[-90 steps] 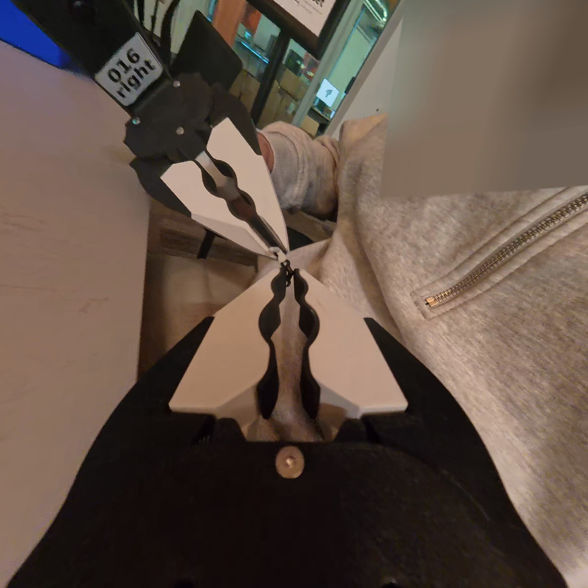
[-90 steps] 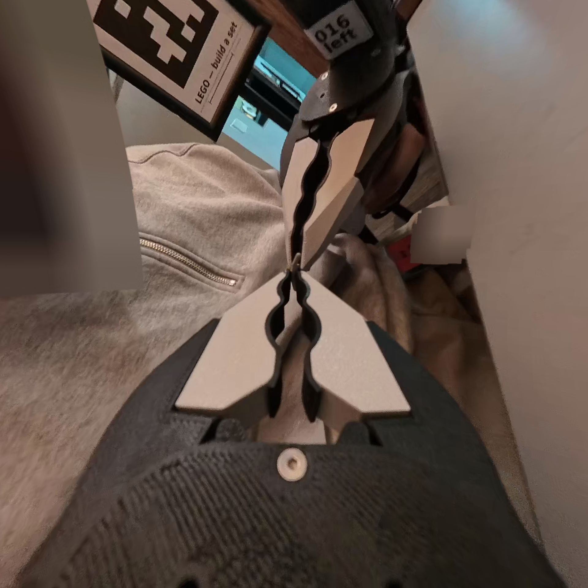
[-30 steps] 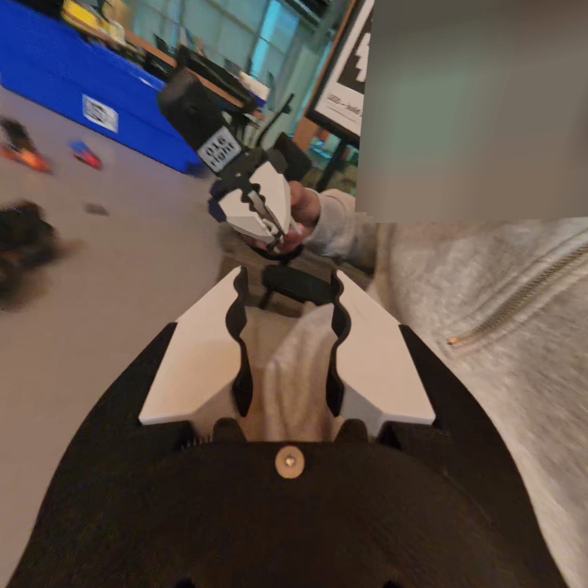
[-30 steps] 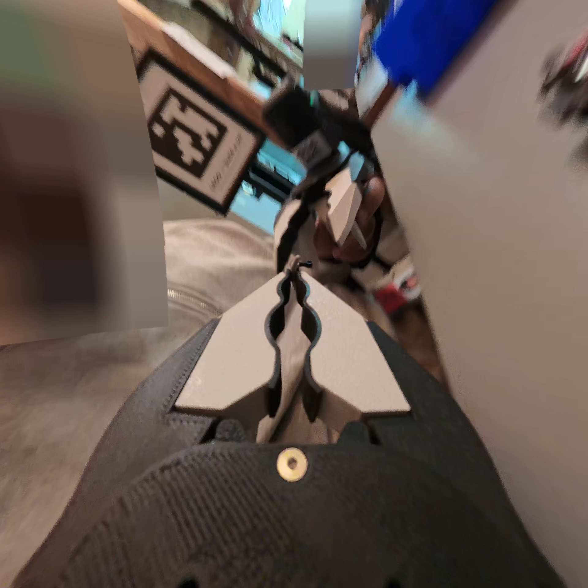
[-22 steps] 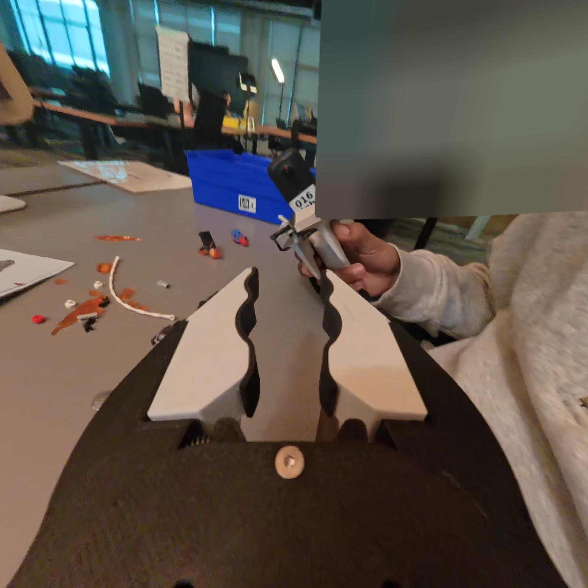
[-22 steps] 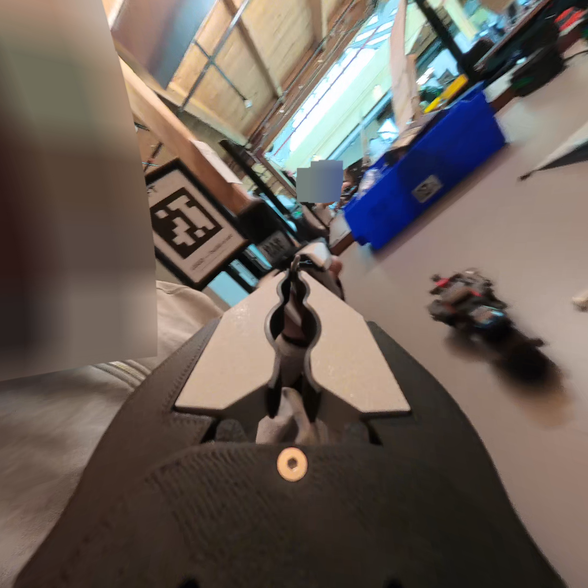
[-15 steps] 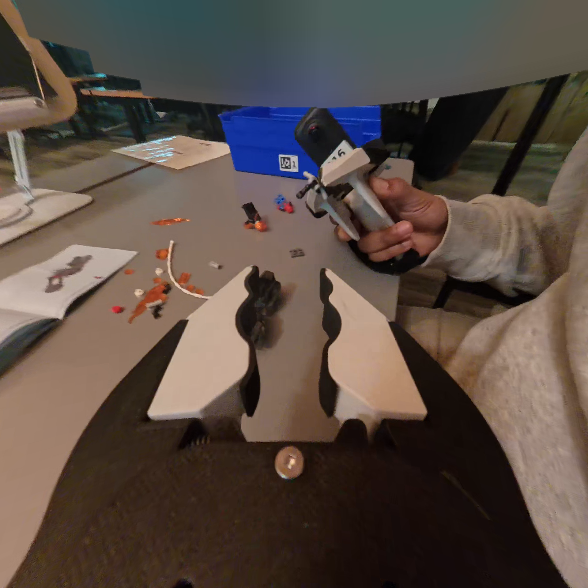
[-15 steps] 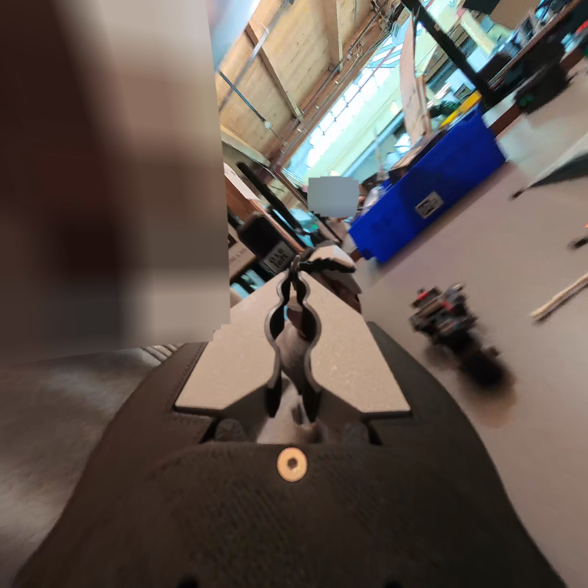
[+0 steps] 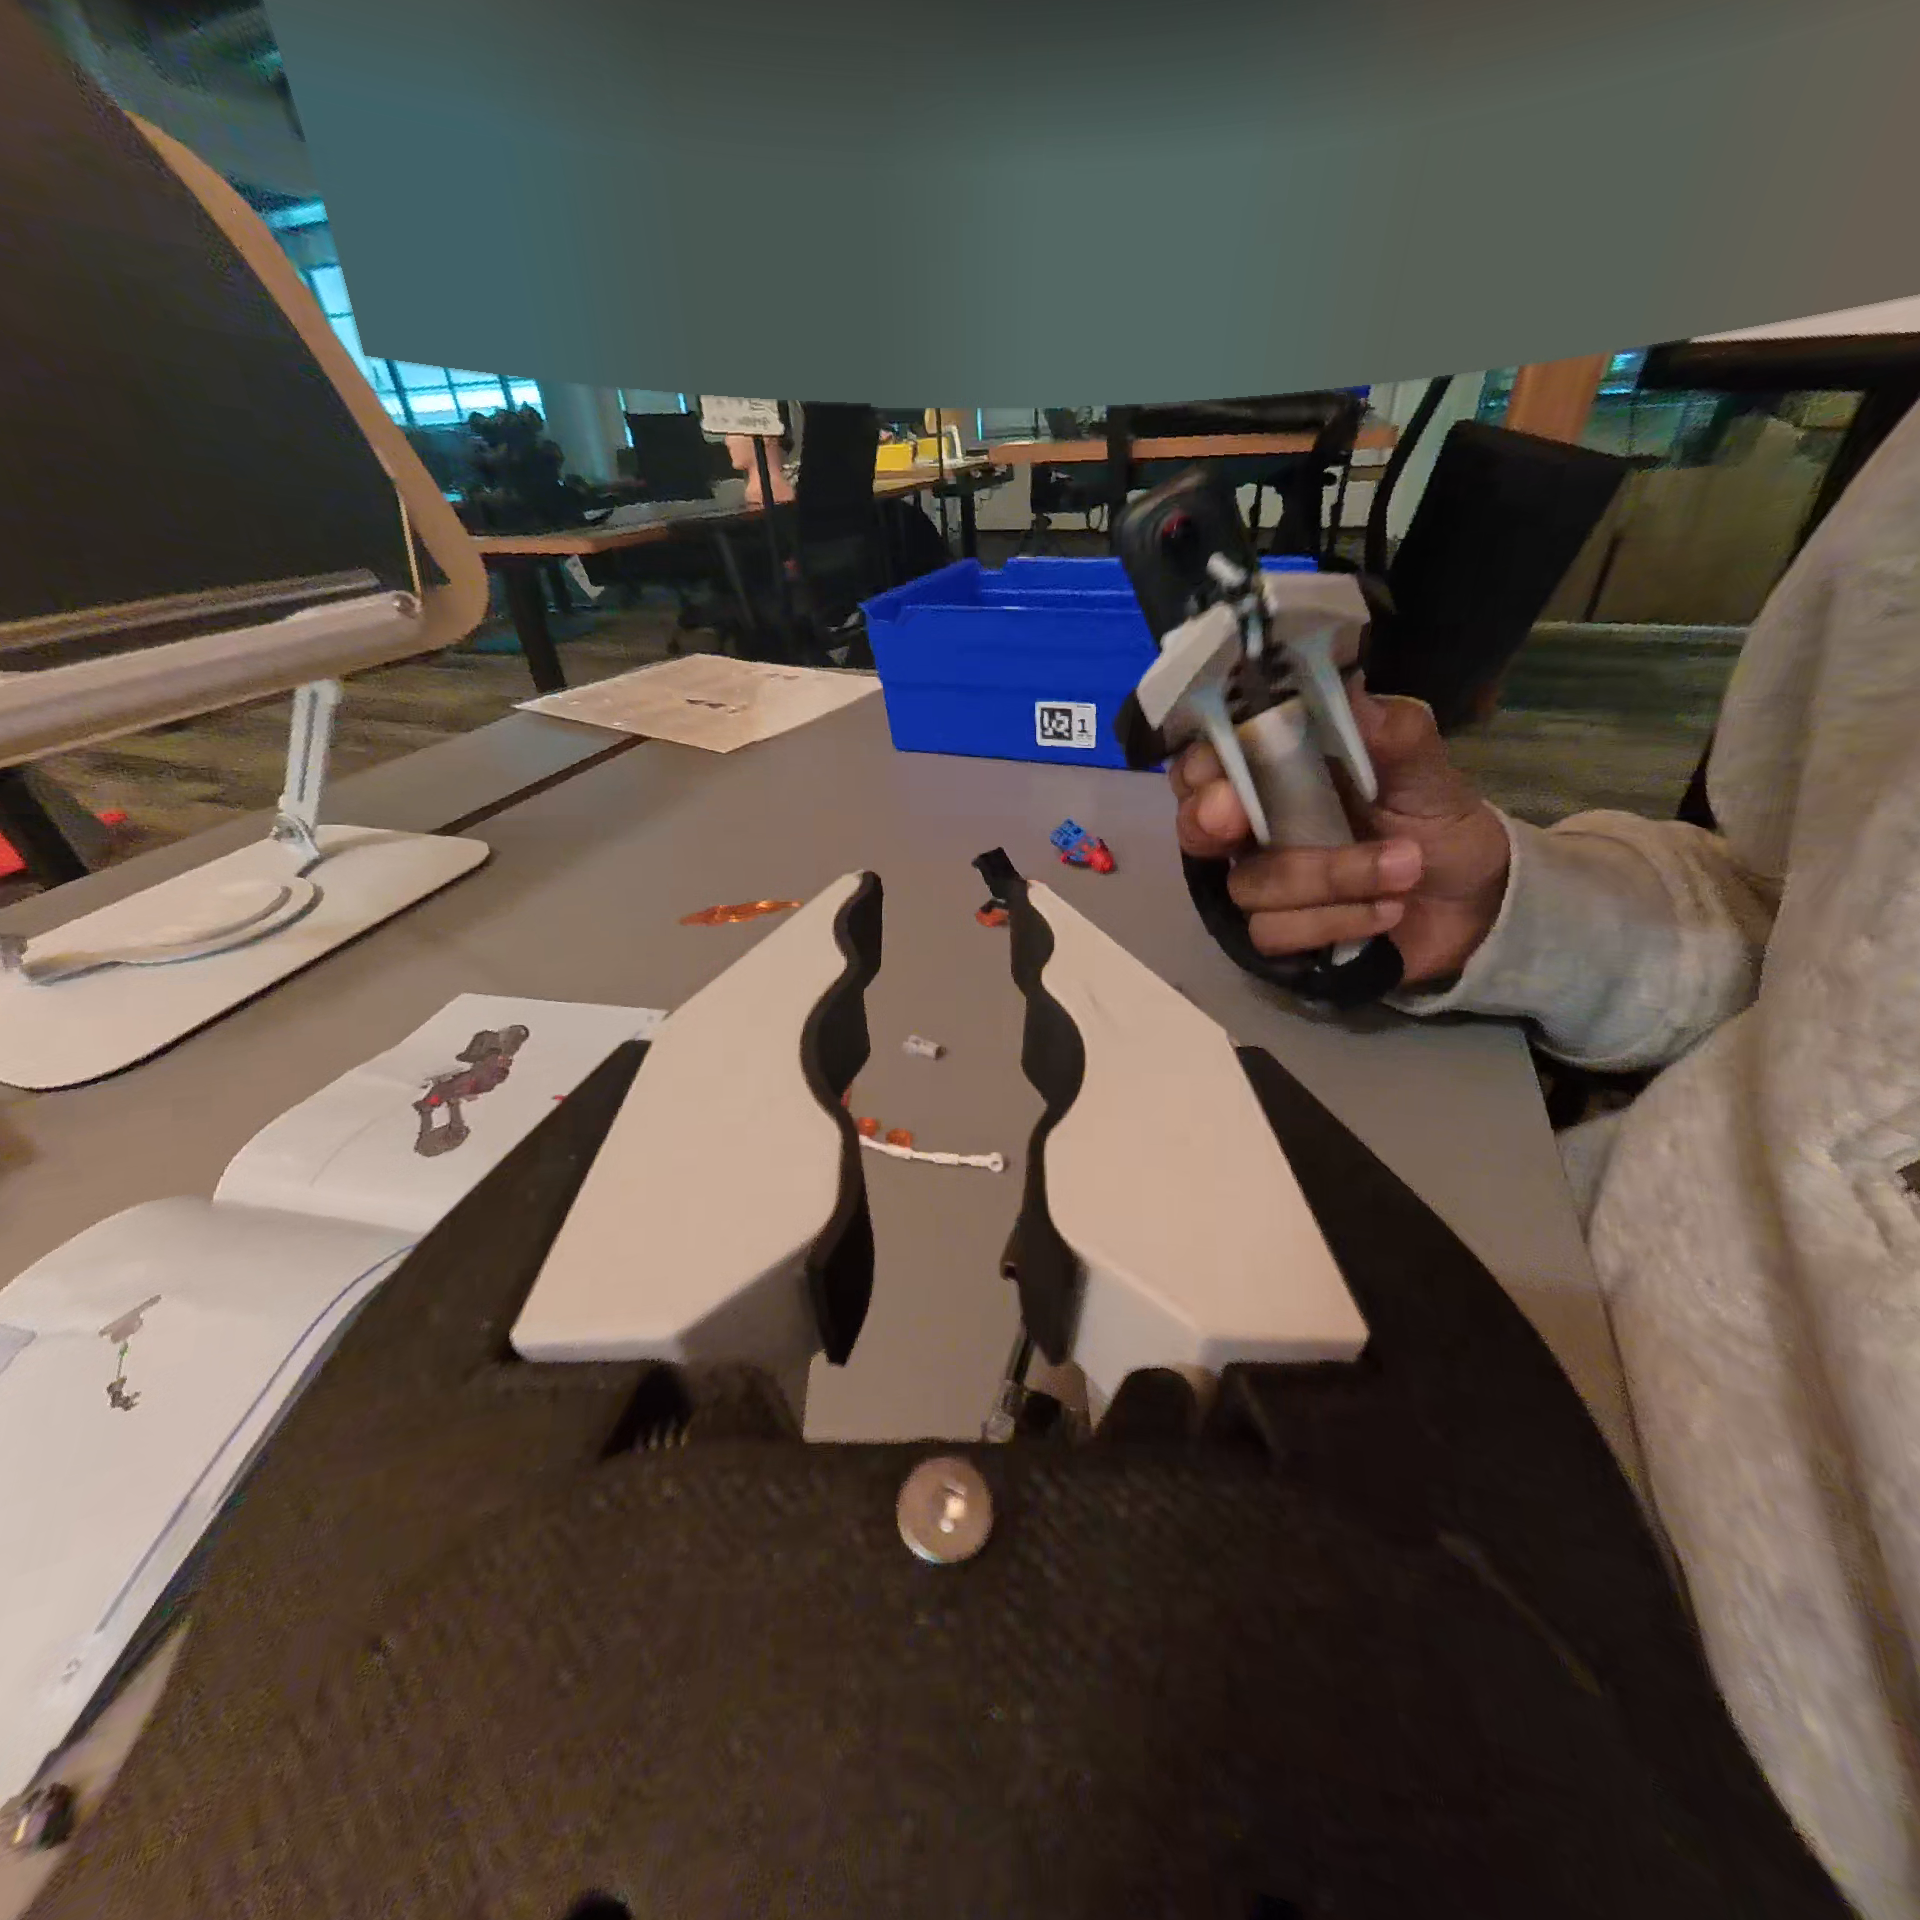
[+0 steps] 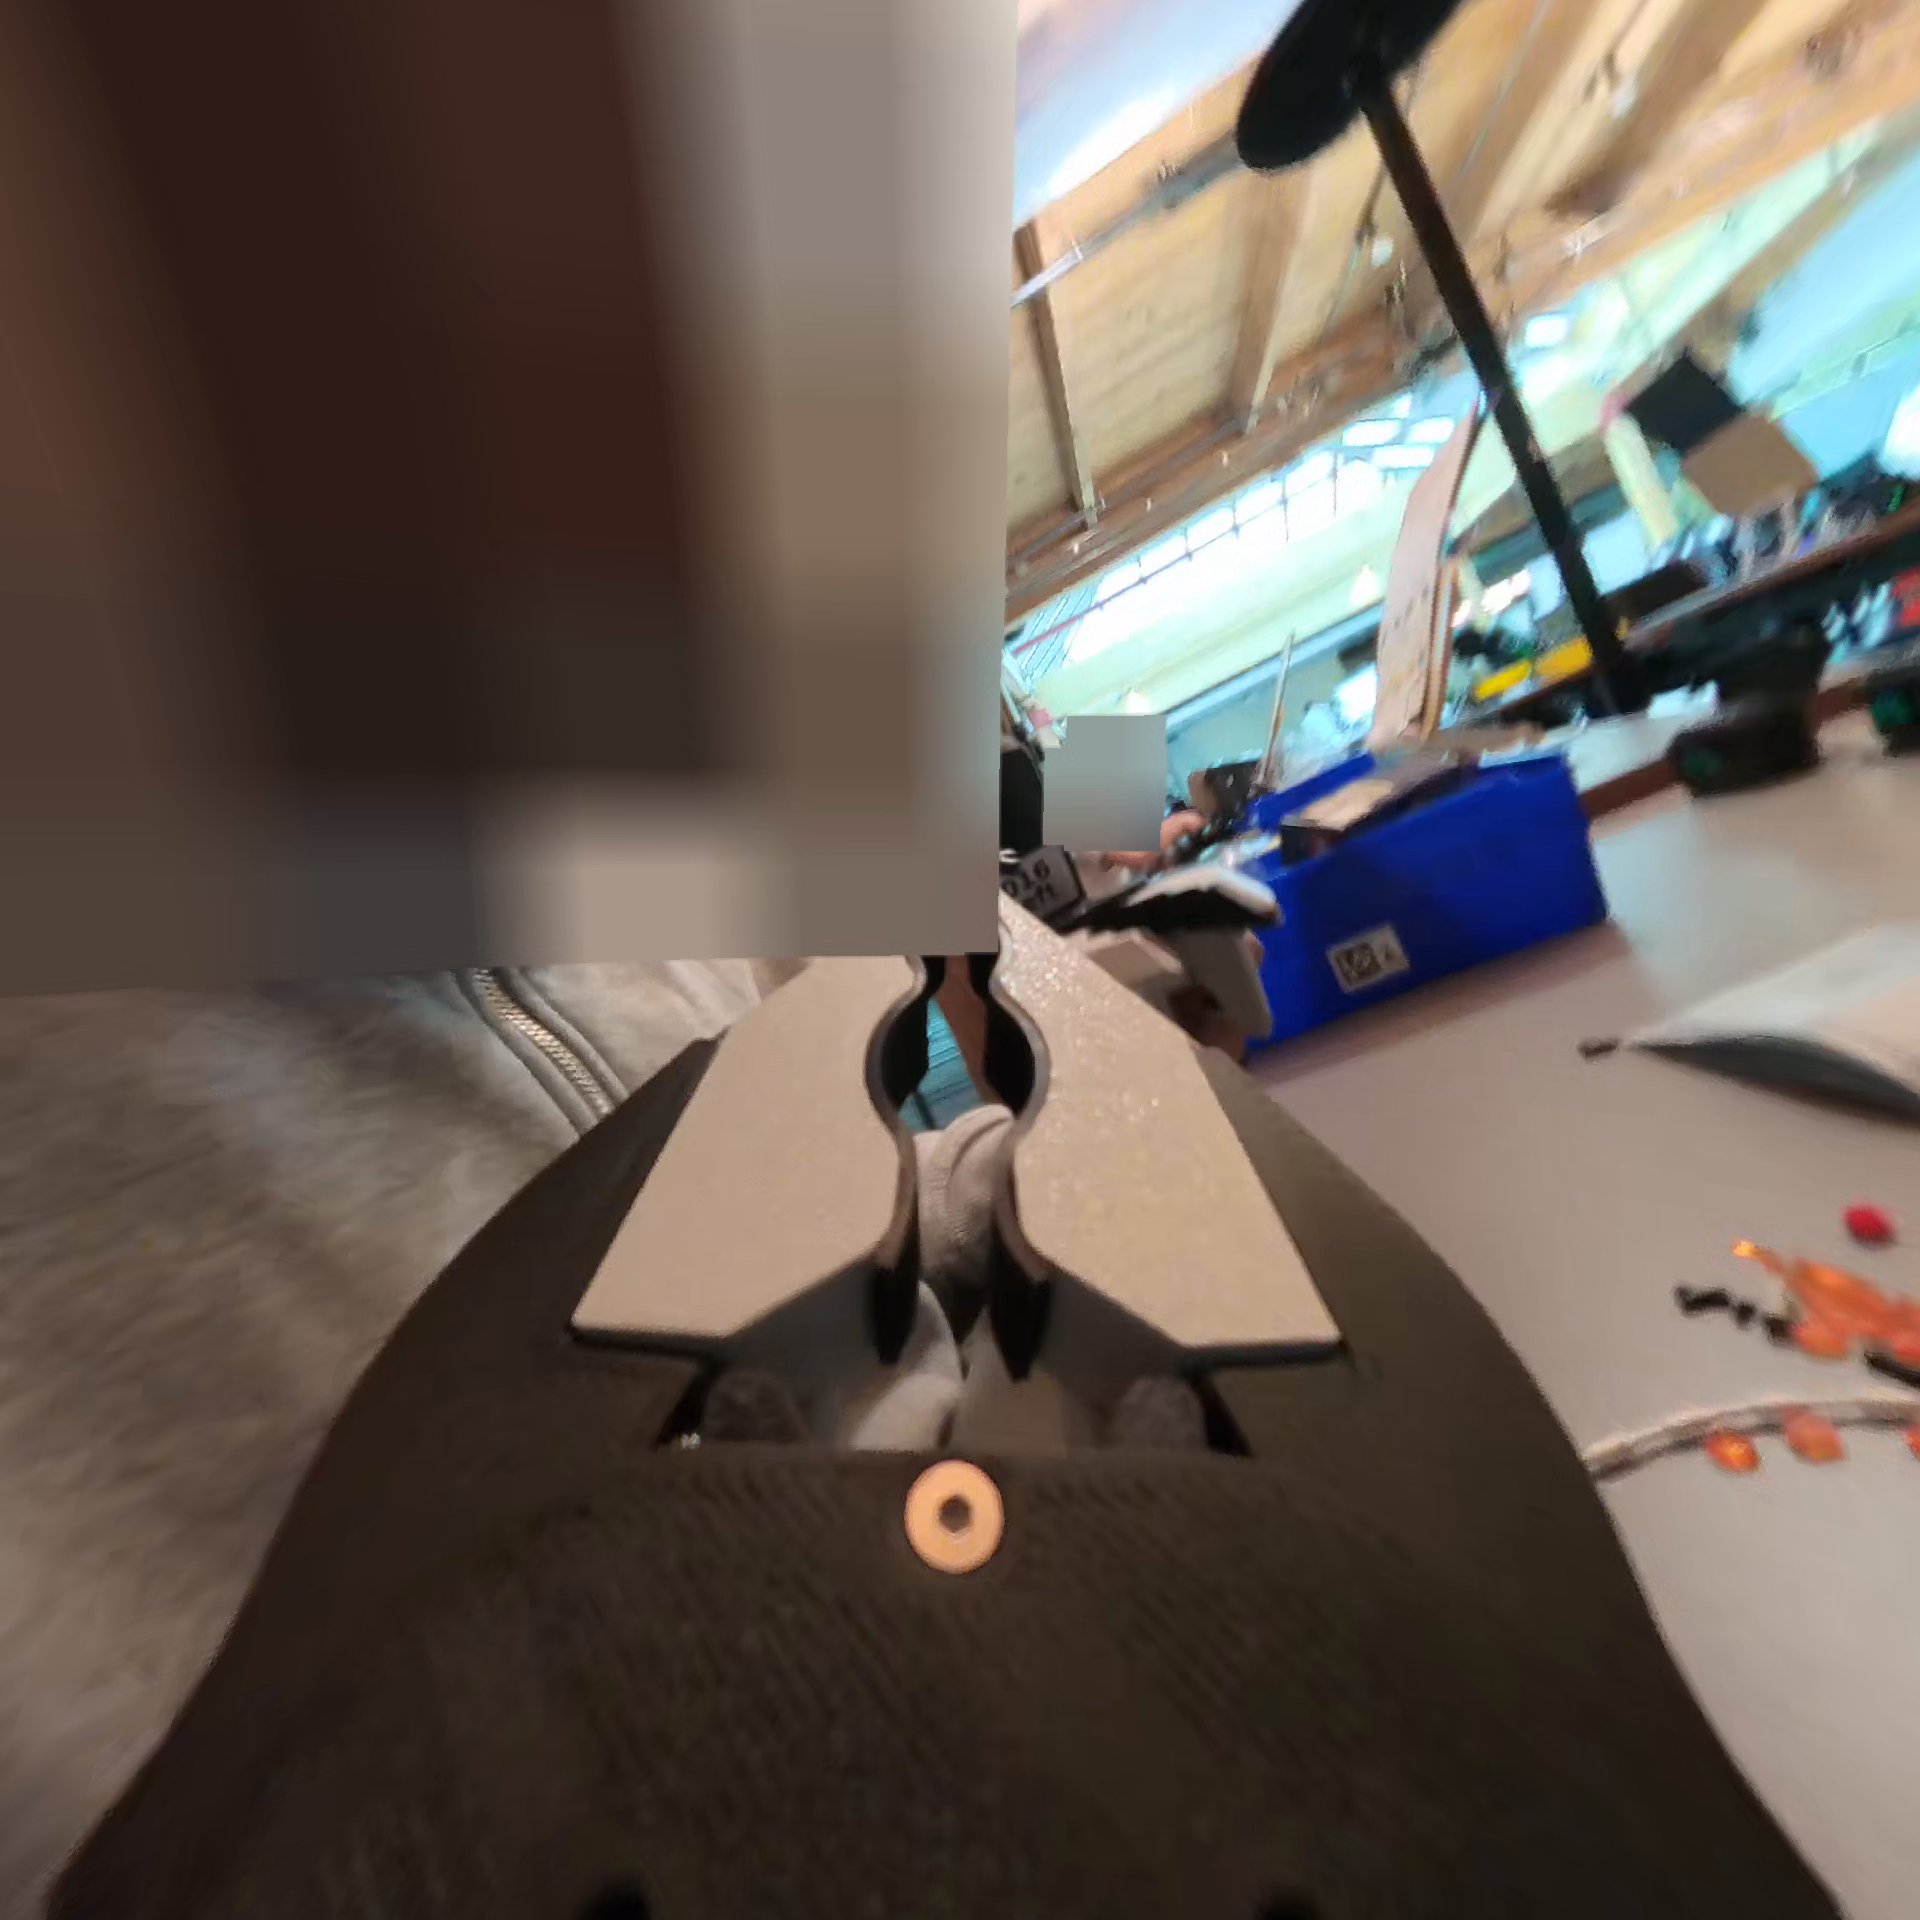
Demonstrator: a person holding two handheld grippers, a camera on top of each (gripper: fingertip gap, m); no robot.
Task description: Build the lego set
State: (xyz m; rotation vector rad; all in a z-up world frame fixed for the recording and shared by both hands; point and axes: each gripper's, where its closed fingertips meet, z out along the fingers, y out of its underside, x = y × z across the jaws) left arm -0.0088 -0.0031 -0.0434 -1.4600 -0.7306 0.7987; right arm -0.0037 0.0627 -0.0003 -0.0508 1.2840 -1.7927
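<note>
Since three seconds before, both grippers had pulled apart. The left gripper (image 9: 940,894) hung with fingers wide and empty over the grey table (image 9: 644,831), above a white lego chain (image 9: 930,1153). The right gripper (image 9: 1242,592) pinched a tiny black-and-white lego piece (image 9: 1231,577).

The left wrist view looked forward and slightly down, low over the table (image 9: 665,831), toward the bin (image 9: 987,665) at its far side. The right wrist view pointed leftward along the table edge, tilted up, close to the person's sweatshirt (image 10: 260,1195). The 2 views shared the bin (image 10: 1434,883) and the scattered pieces.
</note>
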